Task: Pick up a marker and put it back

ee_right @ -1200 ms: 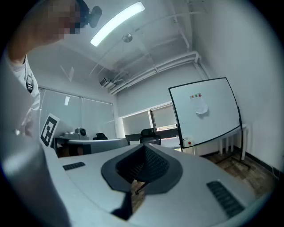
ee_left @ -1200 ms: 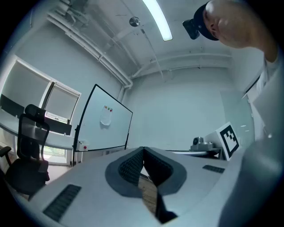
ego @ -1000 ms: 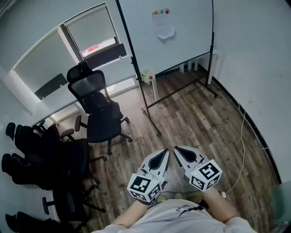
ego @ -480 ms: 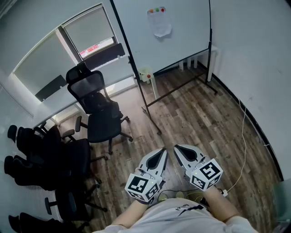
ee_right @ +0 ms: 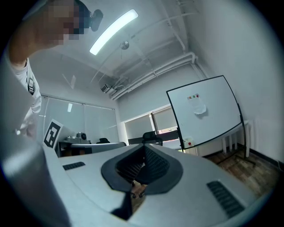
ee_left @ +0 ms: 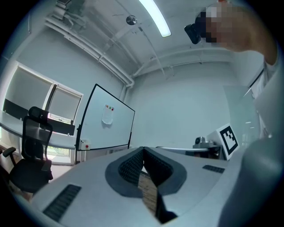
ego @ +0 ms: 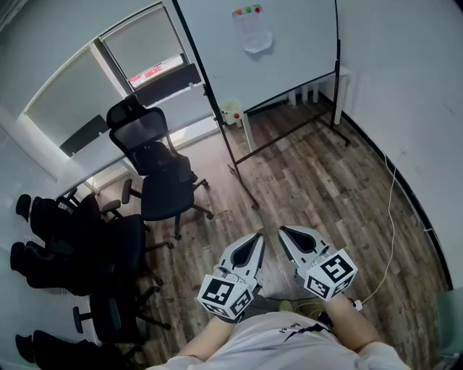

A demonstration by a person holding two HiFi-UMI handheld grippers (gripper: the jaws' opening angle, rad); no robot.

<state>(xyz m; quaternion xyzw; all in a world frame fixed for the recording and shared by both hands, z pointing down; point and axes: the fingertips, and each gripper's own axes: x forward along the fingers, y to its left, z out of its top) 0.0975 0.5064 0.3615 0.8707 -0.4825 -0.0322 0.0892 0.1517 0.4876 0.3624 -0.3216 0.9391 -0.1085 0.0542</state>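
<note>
My left gripper (ego: pixel 256 238) and right gripper (ego: pixel 284 232) have barely shifted this past second, both still closed tight on nothing, and with no marker in view, I'd look near the whiteboard (ego: pixel 289 58) well ahead.

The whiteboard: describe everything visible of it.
The whiteboard is a large white panel in a thin dark frame. It stands upright on a dark stand whose feet rest on the wood floor. A sheet of paper hangs near its top edge under small coloured magnets. The rest of its face looks blank.
</note>
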